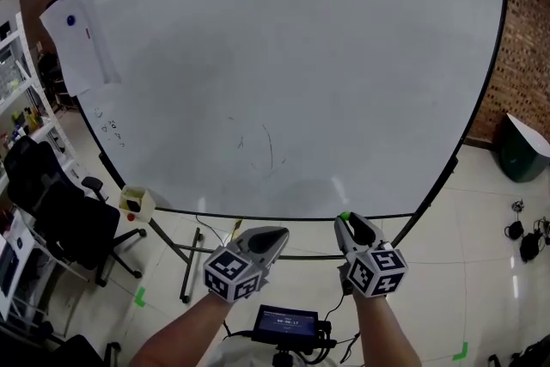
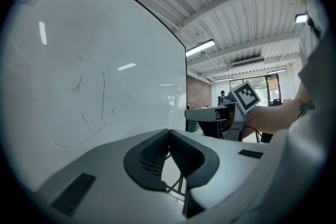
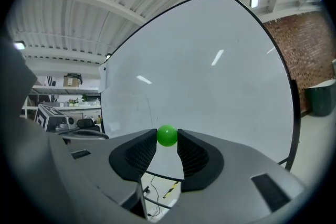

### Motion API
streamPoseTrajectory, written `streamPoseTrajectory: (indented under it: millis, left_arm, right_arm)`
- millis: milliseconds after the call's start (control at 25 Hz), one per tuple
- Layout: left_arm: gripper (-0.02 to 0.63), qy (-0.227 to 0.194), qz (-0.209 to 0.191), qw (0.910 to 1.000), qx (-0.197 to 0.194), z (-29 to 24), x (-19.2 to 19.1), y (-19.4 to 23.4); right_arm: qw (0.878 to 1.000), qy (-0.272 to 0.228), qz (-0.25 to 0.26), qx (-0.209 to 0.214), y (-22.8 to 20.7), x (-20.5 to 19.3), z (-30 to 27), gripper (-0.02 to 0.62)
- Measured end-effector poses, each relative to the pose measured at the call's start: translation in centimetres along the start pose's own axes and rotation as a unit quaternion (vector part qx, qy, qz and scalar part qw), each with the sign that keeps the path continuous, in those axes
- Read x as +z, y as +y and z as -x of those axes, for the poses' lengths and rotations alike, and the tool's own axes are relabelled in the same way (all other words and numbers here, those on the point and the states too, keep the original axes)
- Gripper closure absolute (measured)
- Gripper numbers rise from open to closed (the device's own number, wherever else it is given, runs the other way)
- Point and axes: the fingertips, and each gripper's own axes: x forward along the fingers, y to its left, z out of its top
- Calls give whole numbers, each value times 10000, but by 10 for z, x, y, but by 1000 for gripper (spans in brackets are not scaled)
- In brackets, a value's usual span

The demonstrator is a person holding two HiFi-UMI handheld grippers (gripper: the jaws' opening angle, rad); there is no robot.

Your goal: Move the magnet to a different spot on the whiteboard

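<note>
A small green ball magnet (image 3: pixel 167 135) is pinched between the tips of my right gripper (image 3: pixel 167 136), which is shut on it. In the head view the green magnet (image 1: pixel 345 217) shows at the tip of the right gripper (image 1: pixel 346 220), just below the lower edge of the big whiteboard (image 1: pixel 284 56) and off its surface. My left gripper (image 1: pixel 277 235) is beside it on the left. Its tips meet with nothing between them, so the left gripper (image 2: pixel 169 131) is shut. Faint pen strokes (image 1: pixel 258 146) mark the board's middle.
A paper sheet (image 1: pixel 79 47) hangs at the board's upper left under a blue magnet (image 1: pixel 70 20). Black office chairs (image 1: pixel 60 219) and a small box (image 1: pixel 136 202) stand at lower left. A green bin (image 1: pixel 522 149) is by the brick wall on the right. A screen device (image 1: pixel 288 324) is below my hands.
</note>
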Motion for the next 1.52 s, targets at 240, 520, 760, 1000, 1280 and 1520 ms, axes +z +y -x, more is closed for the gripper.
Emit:
streamPoseTrajectory:
  millis: [240,520,760,1000,1280,1520]
  left_arm:
    - [572,83,44,10000,-27,-12,-3,26]
    - [572,181,181,9997,27,-19,-10,59]
    - [572,230,205,9995,52,-23,-12,81]
    - [572,262,218,9994,54,-28,-15,95]
    - [572,328,188,9993,2,-36,-20,103]
    - [572,354,171,9992,-43,-44,-19,107]
  right_arm:
    - [9987,1,-501,0,-7,-6,-45,448]
    - [9896,-40,-1425,-190,-29,-17,-88,448]
    - [9754,-240,-2165,-331,-48,-25,-115,449]
    - [9606,-772,-2642,-378,-62,-12,-134,449]
    - [9342,-1541,-3176,-523,-84,0,-145,449]
    - [9259,-1629,-3348,-638,-95,0,-153,449]
